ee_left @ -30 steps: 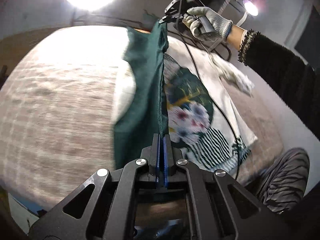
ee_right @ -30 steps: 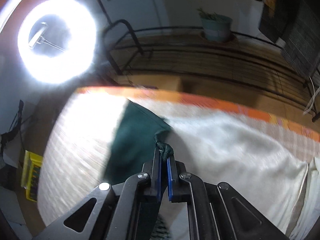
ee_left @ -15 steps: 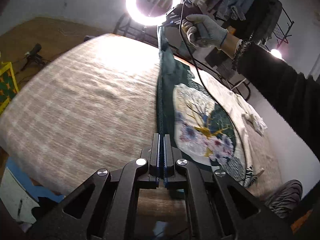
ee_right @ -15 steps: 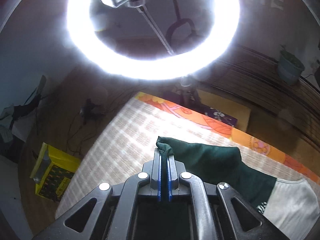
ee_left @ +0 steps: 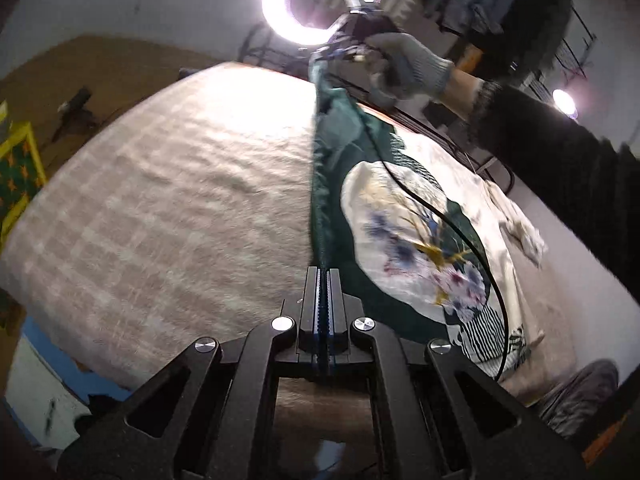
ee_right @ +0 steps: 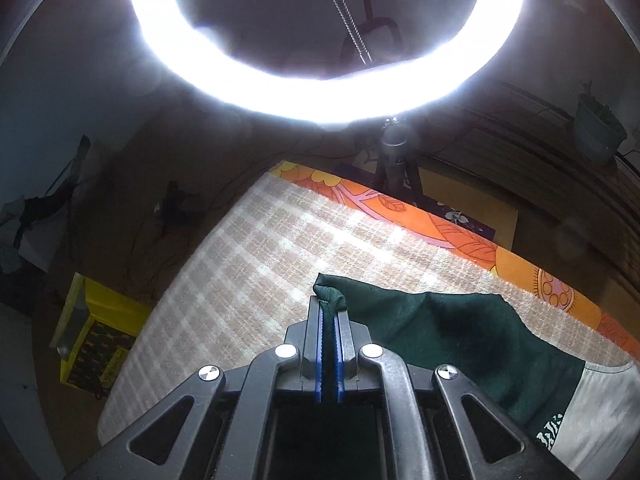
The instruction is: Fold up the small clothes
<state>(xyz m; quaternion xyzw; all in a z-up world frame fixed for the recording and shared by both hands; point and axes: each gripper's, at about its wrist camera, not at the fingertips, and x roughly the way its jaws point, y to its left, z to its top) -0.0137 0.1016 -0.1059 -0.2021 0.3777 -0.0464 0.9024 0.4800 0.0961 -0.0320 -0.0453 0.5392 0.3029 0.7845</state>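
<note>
A dark green garment (ee_left: 336, 184) with a cream flower print (ee_left: 404, 236) hangs stretched above a beige checked bed cover (ee_left: 180, 208). My left gripper (ee_left: 322, 272) is shut on its near green edge. My right gripper (ee_left: 324, 56), held by a gloved hand (ee_left: 412, 68), is shut on the far end of the same edge. In the right wrist view my right gripper (ee_right: 329, 312) pinches a bunched green corner (ee_right: 330, 294), and the cloth (ee_right: 460, 340) trails right and down over the bed cover (ee_right: 280, 256).
A bright ring light (ee_left: 320, 4) stands beyond the bed, close above the right gripper (ee_right: 328, 80). A yellow box (ee_right: 96, 336) sits on the floor at left. A black cable (ee_left: 472, 240) hangs across the garment. A crumpled white cloth (ee_left: 520, 232) lies at right.
Both grippers have lifted the green edge up off the bed, and the garment now hangs taut between them. The right gripper rose closer to the ring light.
</note>
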